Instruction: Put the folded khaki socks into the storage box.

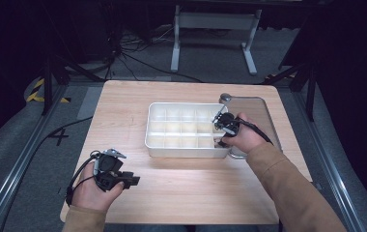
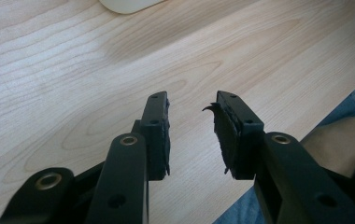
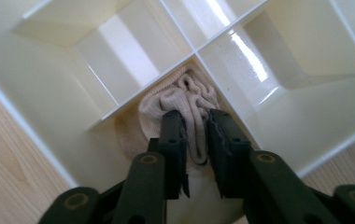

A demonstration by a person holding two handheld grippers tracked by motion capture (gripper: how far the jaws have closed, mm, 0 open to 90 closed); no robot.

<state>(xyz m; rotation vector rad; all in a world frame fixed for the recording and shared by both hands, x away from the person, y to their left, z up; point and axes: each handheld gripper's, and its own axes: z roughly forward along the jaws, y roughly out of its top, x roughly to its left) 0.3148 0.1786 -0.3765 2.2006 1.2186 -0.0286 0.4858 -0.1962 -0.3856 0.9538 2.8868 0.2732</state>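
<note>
A white tray (image 1: 186,153) with several compartments stands at the middle of the wooden table (image 1: 181,193). My right gripper (image 1: 218,140) reaches down into its near right corner compartment. In the right gripper view, the right gripper (image 3: 195,116) is shut on a rolled beige sock (image 3: 185,95) that lies against the compartment's dividers (image 3: 119,109). My left gripper (image 1: 134,181) hovers over bare wood near the table's front left. In its own view the left gripper (image 2: 192,100) stands open with nothing between its jaws, and a tray corner (image 2: 124,4) shows far ahead.
A grey flat panel (image 1: 259,108) lies on the table right of the tray, under my right hand. Beyond the table stand a white metal frame (image 1: 215,21) and floor cables (image 1: 133,63). The person's leg (image 2: 339,140) is past the table's front edge.
</note>
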